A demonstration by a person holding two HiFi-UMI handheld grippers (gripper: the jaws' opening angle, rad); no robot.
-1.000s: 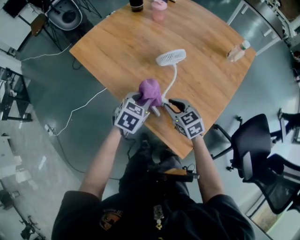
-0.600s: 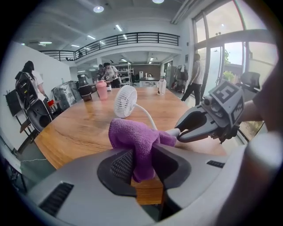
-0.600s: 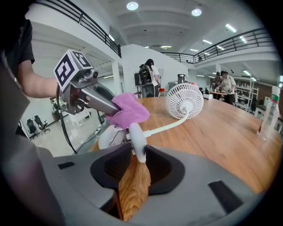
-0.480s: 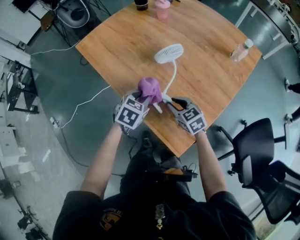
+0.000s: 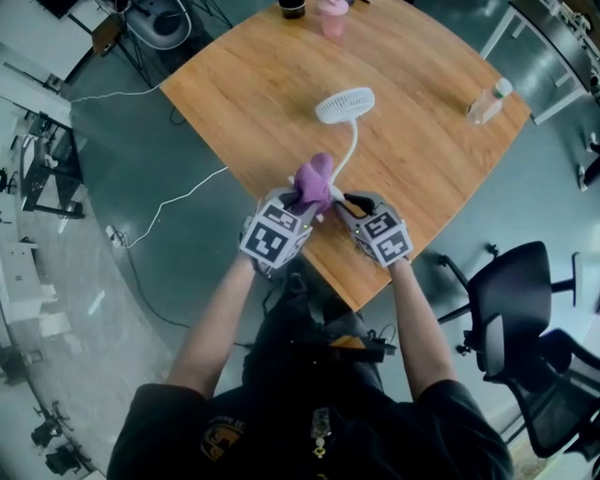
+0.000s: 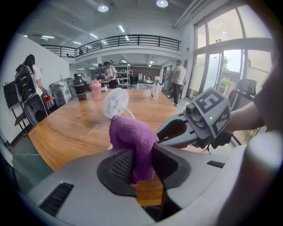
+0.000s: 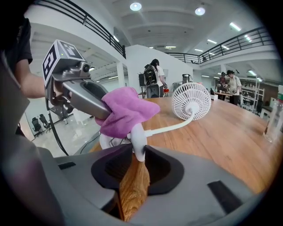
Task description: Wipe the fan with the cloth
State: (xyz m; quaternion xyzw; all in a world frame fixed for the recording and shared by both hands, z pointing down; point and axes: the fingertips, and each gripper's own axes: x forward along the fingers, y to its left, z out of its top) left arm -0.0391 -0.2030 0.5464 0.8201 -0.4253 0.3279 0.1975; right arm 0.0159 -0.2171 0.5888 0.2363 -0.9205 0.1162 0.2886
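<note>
A small white fan rests on the wooden table (image 5: 253, 84): its round head (image 5: 344, 105) (image 6: 116, 102) (image 7: 191, 101) lies further out, and a bent stem leads back to its base at the near edge. My left gripper (image 5: 298, 208) (image 6: 140, 165) is shut on a bunched purple cloth (image 5: 313, 180) (image 6: 132, 141) (image 7: 124, 110), which sits over the fan's base end. My right gripper (image 5: 339, 202) (image 7: 137, 154) has just been closing, and the white base (image 7: 138, 141) stands gripped between its jaws.
A clear bottle (image 5: 490, 99) stands at the table's right corner, a pink cup (image 5: 333, 17) and a dark cup (image 5: 292, 7) at the far edge. A black office chair (image 5: 511, 291) is to the right and a white cable (image 5: 178, 202) runs over the floor on the left.
My left gripper has carried the purple cloth to the right, up against the fan's base and the right gripper. The right gripper has stayed almost where it was.
</note>
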